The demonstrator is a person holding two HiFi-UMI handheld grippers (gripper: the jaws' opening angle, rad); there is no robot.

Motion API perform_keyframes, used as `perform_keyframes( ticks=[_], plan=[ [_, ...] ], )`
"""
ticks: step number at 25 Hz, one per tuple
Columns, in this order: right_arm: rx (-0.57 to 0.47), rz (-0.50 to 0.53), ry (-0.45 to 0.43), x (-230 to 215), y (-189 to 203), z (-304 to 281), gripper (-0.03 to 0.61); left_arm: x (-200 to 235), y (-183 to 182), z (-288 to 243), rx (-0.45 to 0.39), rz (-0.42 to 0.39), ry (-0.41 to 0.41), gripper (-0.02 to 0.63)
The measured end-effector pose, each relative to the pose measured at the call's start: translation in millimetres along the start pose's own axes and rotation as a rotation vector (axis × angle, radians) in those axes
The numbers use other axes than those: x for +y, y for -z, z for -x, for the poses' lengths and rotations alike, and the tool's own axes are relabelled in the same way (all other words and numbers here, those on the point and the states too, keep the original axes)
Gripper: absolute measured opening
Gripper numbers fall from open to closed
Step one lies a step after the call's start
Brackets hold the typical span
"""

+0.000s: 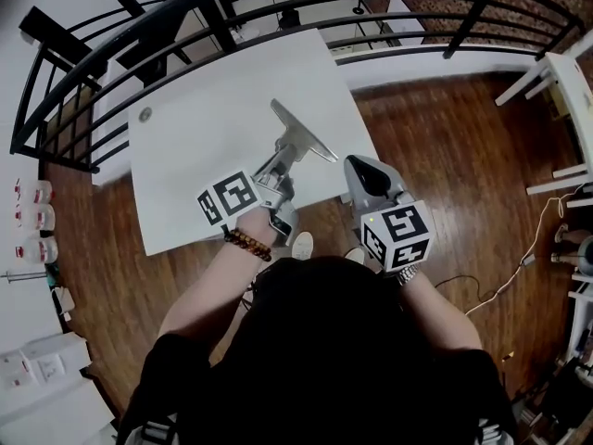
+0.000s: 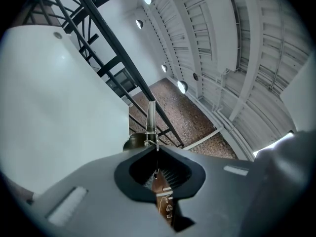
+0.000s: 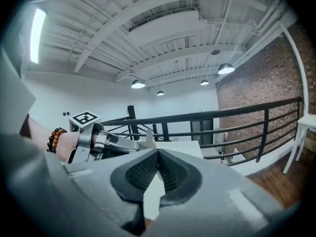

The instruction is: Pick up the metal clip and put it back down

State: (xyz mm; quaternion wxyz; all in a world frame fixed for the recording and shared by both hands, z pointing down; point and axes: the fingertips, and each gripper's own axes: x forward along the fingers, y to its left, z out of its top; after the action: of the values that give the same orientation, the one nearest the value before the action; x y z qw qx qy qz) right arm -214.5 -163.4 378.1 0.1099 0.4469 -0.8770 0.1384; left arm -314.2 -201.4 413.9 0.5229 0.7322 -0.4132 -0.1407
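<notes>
Left gripper [image 1: 283, 160] is clenched on the metal clip [image 1: 301, 133], and in the left gripper view I can see the jaws pressed together on its near end, with the clip [image 2: 151, 116] standing edge-on straight out past the tips, a small spring coil showing at its base. From the head view the clip's long flat bar hangs in the air over the right part of the white table [image 1: 204, 146], angled across it, held clear of the top. Right gripper [image 1: 356, 163] sits just beside it at the table's near right edge, jaws closed pad to pad with nothing between them; its own view shows the ribbed pads [image 3: 170, 174] meeting. The only markings I can make out are the black-and-white square codes on the left cube [image 1: 229, 197] and the right cube [image 1: 397, 235], which are patterns, not letters. A brown bead bracelet [image 1: 248, 242] rides the left wrist. Black railing [image 1: 278, 12] curves behind the table, over the wood floor [image 1: 445, 156]. The bottles [image 1: 32, 221] at far left carry red labels, too small to read.
</notes>
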Motion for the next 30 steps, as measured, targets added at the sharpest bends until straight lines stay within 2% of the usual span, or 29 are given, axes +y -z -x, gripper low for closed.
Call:
perform_keyframes(
  ticks=[14, 30],
  plan=[
    [0.002, 0.023, -0.004, -2, -9, 4, -0.008, -6, -3, 3, -0.018, 0.026, 0.015, 0.021],
    [-0.007, 0.011, 0.036, 3, -7, 6, -0.008, -11, 4, 1, 0.036, 0.026, 0.045, 0.020]
  ],
)
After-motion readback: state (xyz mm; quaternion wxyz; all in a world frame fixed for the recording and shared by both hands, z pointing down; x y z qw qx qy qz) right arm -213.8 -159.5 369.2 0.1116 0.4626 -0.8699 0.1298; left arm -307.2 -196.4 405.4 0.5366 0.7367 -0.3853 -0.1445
